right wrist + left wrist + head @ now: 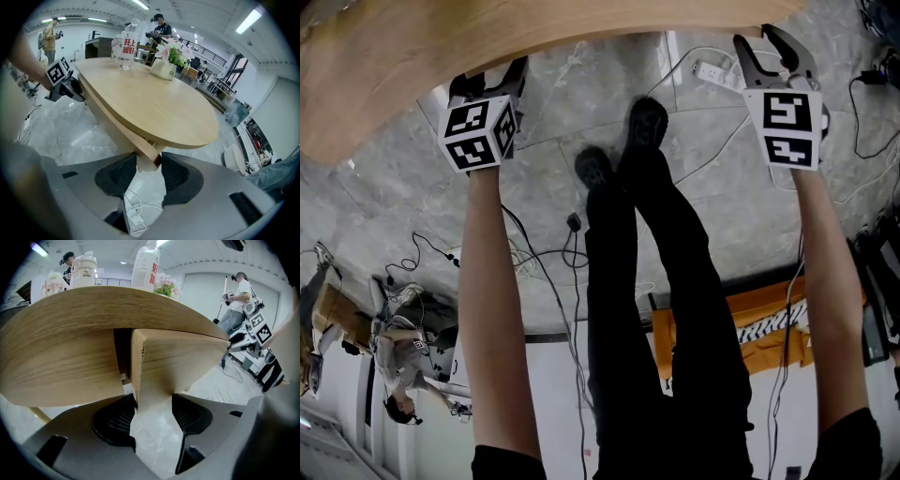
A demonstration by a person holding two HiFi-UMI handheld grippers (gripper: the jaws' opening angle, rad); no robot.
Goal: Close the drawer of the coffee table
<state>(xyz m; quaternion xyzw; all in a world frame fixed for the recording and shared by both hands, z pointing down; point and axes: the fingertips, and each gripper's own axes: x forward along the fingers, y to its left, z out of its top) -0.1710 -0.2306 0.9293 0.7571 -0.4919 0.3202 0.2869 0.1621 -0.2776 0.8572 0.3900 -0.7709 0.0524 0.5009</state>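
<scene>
1. As the person stood over the coffee table, both tongs were down at its near edge. The left gripper was toward the left and the right gripper was at the right end.
2. The drawer was not home. In the left gripper view its wooden front stood out from the table body, with a dark gap just to its left.
3. The left gripper's jaws were spread wide around the lower corner of the drawer front. The wood filled the gap and both pads lay against it.
4. The right gripper's jaws sat about the right end of that same front, tucked under the table top, with a pad touching the wood on each side.
5. In the right gripper view the drawer front ran as a long strip beneath the top, from the right jaws away to the left gripper at the far left.
6. Up on the top, a clear bottle with a red label and a pot of flowers stood at the far end, well apart from both grippers.
7. In the head view the person's black shoes were planted on the grey floor between the two arms. A white power strip lay near the right gripper.
</scene>
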